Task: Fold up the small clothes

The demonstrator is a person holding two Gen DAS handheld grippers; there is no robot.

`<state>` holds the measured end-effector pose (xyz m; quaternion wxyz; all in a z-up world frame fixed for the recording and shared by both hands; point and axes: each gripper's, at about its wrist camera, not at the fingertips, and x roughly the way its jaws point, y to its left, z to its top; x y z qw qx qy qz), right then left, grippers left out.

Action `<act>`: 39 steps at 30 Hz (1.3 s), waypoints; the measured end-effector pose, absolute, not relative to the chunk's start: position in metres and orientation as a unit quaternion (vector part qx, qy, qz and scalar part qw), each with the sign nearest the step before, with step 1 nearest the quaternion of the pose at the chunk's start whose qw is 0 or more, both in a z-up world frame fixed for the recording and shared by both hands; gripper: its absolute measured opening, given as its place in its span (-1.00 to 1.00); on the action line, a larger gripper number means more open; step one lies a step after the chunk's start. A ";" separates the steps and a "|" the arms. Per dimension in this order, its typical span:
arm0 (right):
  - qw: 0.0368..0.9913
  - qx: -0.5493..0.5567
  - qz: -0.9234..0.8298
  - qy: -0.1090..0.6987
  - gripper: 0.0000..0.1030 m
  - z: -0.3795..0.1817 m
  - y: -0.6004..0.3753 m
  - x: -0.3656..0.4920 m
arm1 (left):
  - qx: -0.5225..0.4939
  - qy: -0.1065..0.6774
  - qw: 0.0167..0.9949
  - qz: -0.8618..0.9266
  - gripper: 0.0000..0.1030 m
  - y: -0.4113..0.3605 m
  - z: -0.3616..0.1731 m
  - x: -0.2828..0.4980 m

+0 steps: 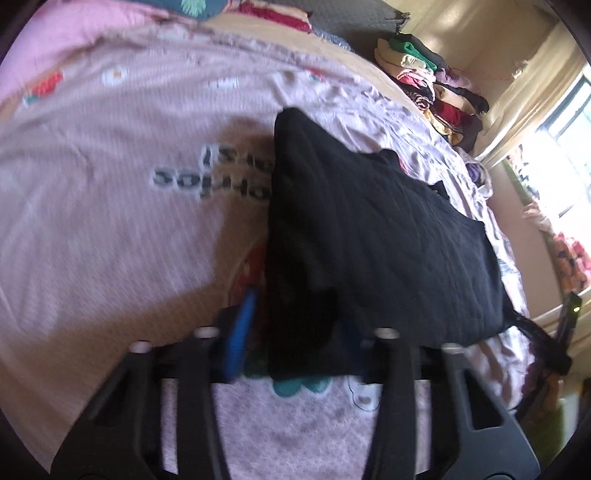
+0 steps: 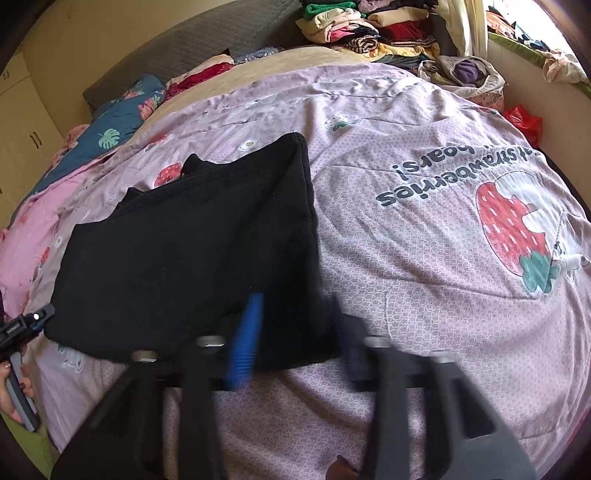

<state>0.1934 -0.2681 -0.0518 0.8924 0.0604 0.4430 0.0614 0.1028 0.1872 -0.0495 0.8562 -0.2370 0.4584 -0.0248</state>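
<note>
Pink bedding printed with strawberries and dark lettering covers the bed under me, and a black garment lies on it, partly folded, with one doubled edge running away from me. Behind it, at the head of the bed, sit a blue floral pillow and a heap of mixed clothes by the bright window.

My left gripper is at the near corner of the black garment. Its blue fingers stand on either side of a hanging bunch of the cloth, which fills the gap between them; the jaws are moderately apart, and with the blur I cannot tell whether they pinch the fabric or only straddle it.

My right gripper is at the garment's near edge, toward its right side. The left blue finger lies over the black cloth, the right one is smeared by motion just past the edge, over the pink bedding. The jaws stand fairly wide, and the cloth lies flat between them rather than gathered.

In the right wrist view my left hand shows at the far left edge, wrapped round the other tool's handle, beside the garment's left corner.
</note>
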 end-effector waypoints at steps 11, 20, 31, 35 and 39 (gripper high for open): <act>0.890 0.102 0.044 0.443 -0.79 -0.061 -0.285 0.181 | -0.189 0.470 0.862 -0.027 -0.77 0.170 -0.048 0.091; 0.887 0.130 0.040 0.441 -0.13 -0.054 -0.292 0.171 | -0.180 0.471 0.863 -0.022 -0.74 0.168 -0.046 0.090; 0.901 0.118 0.055 0.415 0.76 -0.034 -0.281 0.154 | -0.169 0.470 0.866 -0.018 -0.48 0.163 -0.041 0.081; 0.906 0.103 0.060 0.407 0.82 -0.027 -0.271 0.148 | -0.167 0.469 0.867 -0.019 -0.33 0.162 -0.038 0.076; 0.910 0.087 0.067 0.400 0.84 -0.020 -0.260 0.143 | -0.163 0.464 0.870 -0.017 -0.16 0.162 -0.033 0.072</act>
